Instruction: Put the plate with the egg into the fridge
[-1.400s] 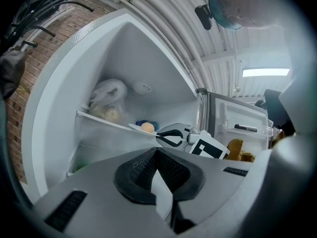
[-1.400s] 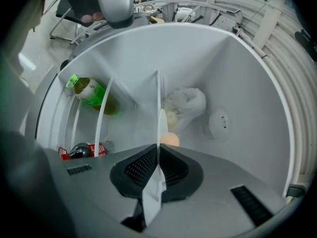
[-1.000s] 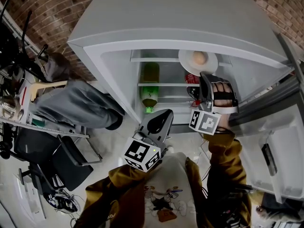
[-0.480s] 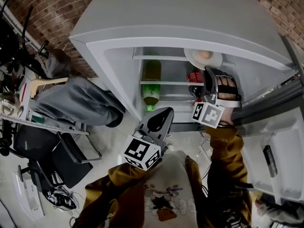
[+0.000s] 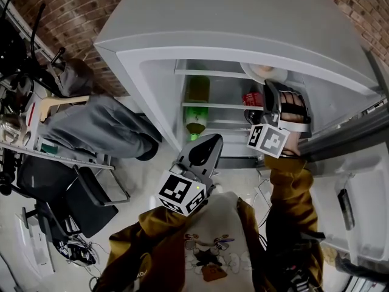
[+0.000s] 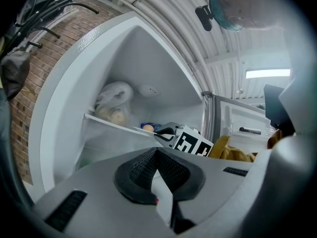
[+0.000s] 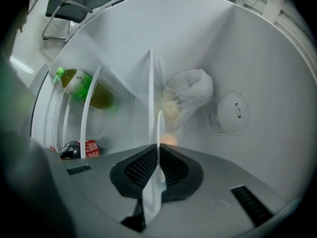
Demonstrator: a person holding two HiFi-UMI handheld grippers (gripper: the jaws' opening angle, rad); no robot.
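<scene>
R gripper (image 7: 157,158) clamped on rim of plate (image 7: 159,125), egg (image 7: 169,139) on it. Plate w/ egg is inside fridge (image 5: 243,23) at top shelf (image 7: 150,93) level, near plastic bag (image 7: 190,95); can't tell if it rests on shelf. L gripper (image 6: 157,157) closed, empty, low outside fridge by person's chest

The left tool (image 6: 157,153), jaws together and empty, faces the fridge (image 6: 148,58) holding a white bag (image 6: 115,102).
</scene>
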